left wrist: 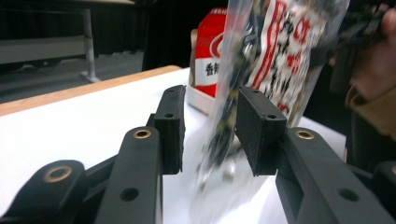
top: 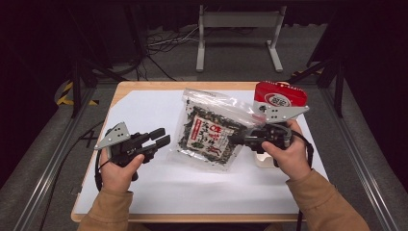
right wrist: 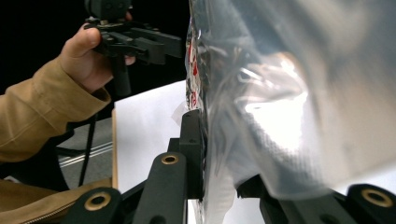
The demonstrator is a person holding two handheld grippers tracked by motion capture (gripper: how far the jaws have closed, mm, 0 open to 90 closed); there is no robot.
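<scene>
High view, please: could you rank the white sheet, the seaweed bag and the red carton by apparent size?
1. white sheet, clearly largest.
2. seaweed bag, held up by the right gripper, so nearer the camera; its lead is unsure.
3. red carton, partly hidden.

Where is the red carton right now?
In the high view the red carton stands at the table's far right, just behind the right hand-held gripper and beside the clear seaweed bag.

1. High view: from above the person's side, facing forward and down over the whole table [top: 144,202].
2. Left gripper view: low and close, along its jaws to the bag [left wrist: 261,60] and red box [left wrist: 211,60].
3. Right gripper view: pressed close against the bag [right wrist: 289,93], facing the left gripper [right wrist: 135,42].
</scene>
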